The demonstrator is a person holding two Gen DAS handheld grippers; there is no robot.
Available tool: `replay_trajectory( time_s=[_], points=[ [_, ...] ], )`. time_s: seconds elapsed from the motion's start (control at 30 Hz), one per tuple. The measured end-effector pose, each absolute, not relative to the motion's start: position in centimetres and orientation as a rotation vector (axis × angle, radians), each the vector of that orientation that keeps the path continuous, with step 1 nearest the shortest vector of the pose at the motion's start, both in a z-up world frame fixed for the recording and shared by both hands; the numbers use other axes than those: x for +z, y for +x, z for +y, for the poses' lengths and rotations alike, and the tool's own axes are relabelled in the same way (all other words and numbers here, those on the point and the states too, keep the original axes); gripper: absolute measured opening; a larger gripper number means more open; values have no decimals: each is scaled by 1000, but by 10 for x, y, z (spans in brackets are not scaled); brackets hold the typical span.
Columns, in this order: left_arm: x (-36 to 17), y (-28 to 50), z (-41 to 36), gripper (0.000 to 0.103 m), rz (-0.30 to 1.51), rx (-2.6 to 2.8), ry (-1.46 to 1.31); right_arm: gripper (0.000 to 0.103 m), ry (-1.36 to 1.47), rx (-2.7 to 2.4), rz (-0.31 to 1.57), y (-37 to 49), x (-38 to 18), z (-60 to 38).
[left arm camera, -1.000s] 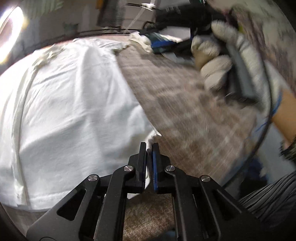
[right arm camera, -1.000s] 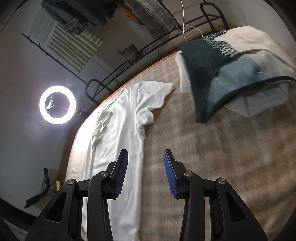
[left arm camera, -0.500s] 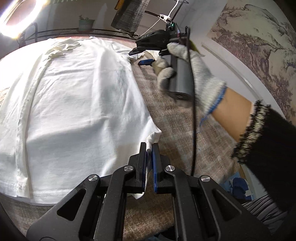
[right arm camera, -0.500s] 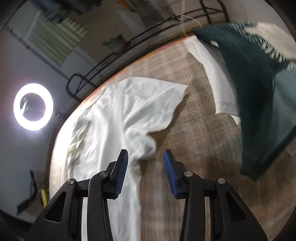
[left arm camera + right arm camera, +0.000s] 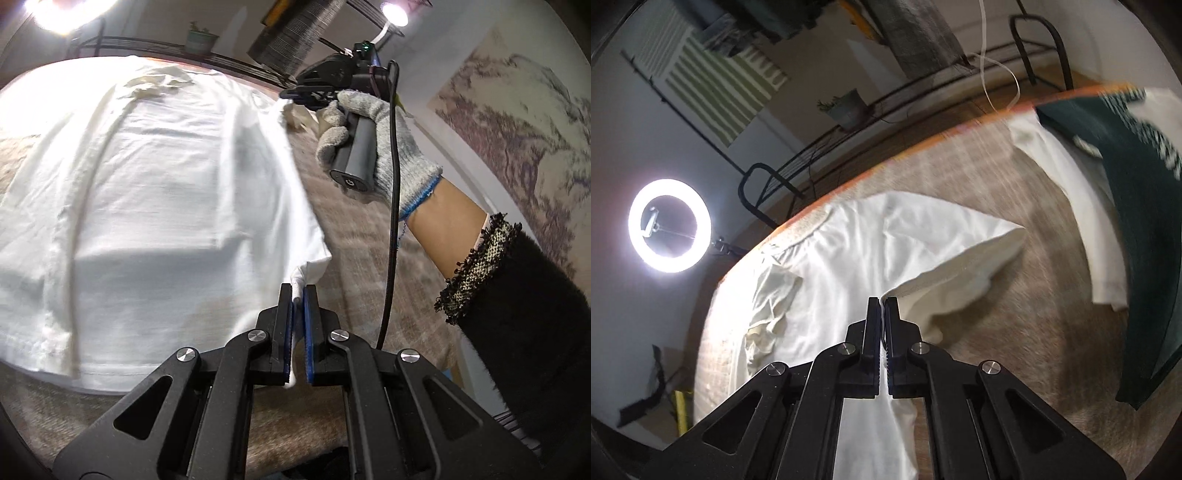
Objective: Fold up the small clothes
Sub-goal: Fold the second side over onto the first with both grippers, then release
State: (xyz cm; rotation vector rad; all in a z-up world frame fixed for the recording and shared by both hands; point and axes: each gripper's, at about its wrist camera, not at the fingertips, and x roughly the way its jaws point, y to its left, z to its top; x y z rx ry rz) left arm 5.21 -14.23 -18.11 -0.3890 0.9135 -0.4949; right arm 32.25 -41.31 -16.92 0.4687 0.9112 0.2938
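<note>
A white T-shirt (image 5: 155, 206) lies spread on a brown woven surface (image 5: 354, 258). My left gripper (image 5: 298, 295) is shut on the shirt's near right hem corner. The right gripper (image 5: 295, 96) shows at the shirt's far right side, held by a gloved hand (image 5: 373, 144). In the right wrist view my right gripper (image 5: 884, 306) is shut on the shirt's edge by the sleeve (image 5: 964, 254), with the shirt body (image 5: 842, 266) to its left.
A dark green garment (image 5: 1145, 221) and a white one (image 5: 1082, 199) lie piled at the right of the surface. A ring light (image 5: 669, 225) stands beyond the left edge. A metal rack (image 5: 849, 136) runs behind the far edge.
My right gripper moved down to the shirt by the sleeve and shut on its edge. My left gripper kept its hold on the hem corner.
</note>
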Motion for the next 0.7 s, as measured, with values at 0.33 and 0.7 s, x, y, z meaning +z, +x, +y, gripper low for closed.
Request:
replay_trajectory(
  time_s=[0.33,0.7],
  points=[
    [-187,41,-87,3,901,-394,-504,0,268,391,871,334,-138,-318],
    [-211,40,-49,3,929,-326,-561,1,159,387,943,350,-143,-270]
  ],
)
